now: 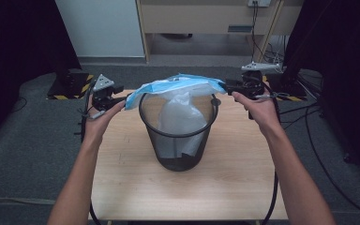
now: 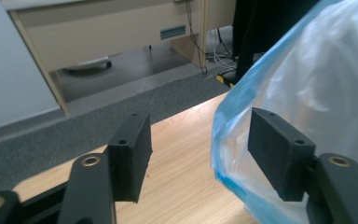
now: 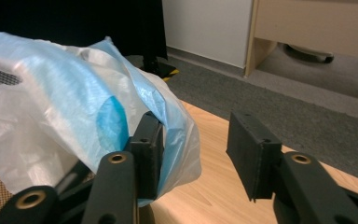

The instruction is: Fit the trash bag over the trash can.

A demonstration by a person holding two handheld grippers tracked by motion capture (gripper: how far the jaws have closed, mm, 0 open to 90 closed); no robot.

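Observation:
A black wire-mesh bin (image 1: pixel 178 140) stands in the middle of the wooden table (image 1: pixel 122 187). A blue and clear plastic bag (image 1: pixel 178 86) lies across its rim and hangs down inside. My left gripper (image 1: pixel 122 101) is at the bag's left edge, my right gripper (image 1: pixel 227 86) at its right edge. In the left gripper view my left gripper (image 2: pixel 200 126) is open, and the bag (image 2: pixel 317 79) lies against the right-hand pad. In the right gripper view my right gripper (image 3: pixel 196 126) is open too. There the bag (image 3: pixel 65 102) drapes over the left-hand jaw, with nothing pinched.
Grey carpet surrounds the table. A pale wooden desk (image 1: pixel 206 18) stands at the back. Cables (image 1: pixel 309 117) run over the floor at the right. A black base with yellow hazard tape (image 1: pixel 70 86) sits by the table's far left corner.

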